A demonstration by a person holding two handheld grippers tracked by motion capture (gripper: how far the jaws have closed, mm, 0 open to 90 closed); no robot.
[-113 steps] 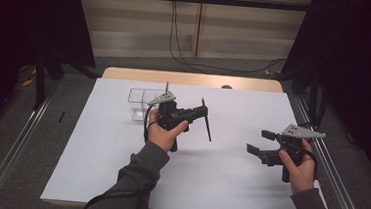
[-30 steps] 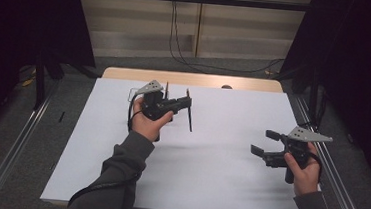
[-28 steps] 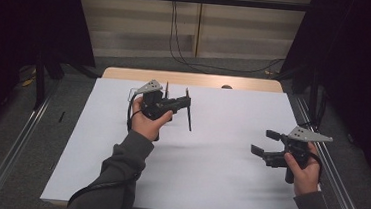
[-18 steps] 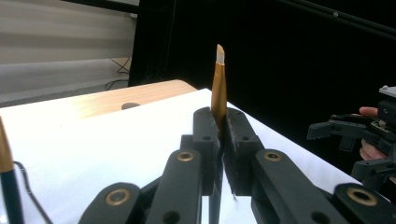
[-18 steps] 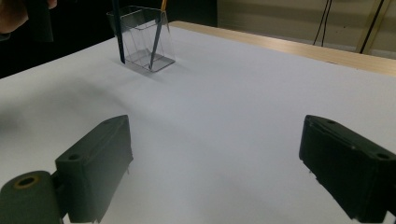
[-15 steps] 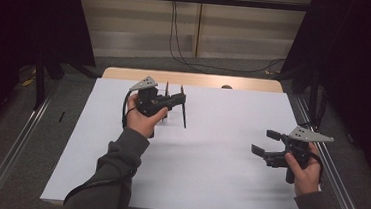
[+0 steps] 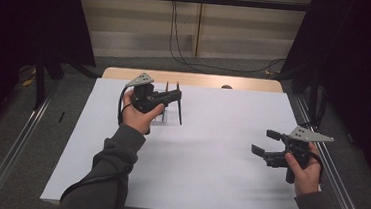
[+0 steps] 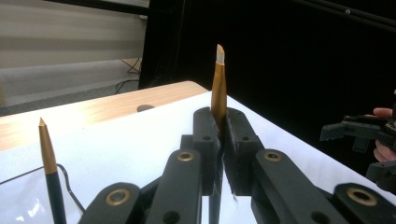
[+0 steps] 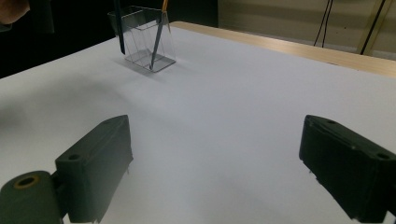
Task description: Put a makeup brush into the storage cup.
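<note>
My left gripper is held over the far left of the white table and is shut on a paintbrush, which stands almost upright. In the left gripper view my left gripper clamps the brush at its gold ferrule, with the pale tip pointing up. A clear plastic holder sits just under the hand, and a second brush stands in it. The held brush's lower end hangs close beside the holder. My right gripper stays open at the right side, nothing between its jaws.
A bare wooden strip with a small hole runs along the table's far edge. Metal rails flank the table on both sides. Dark curtains stand left and right, and cables hang by the back wall.
My left hand has shifted a little to the left and away with the brush, closer to the holder. The right hand has kept still.
</note>
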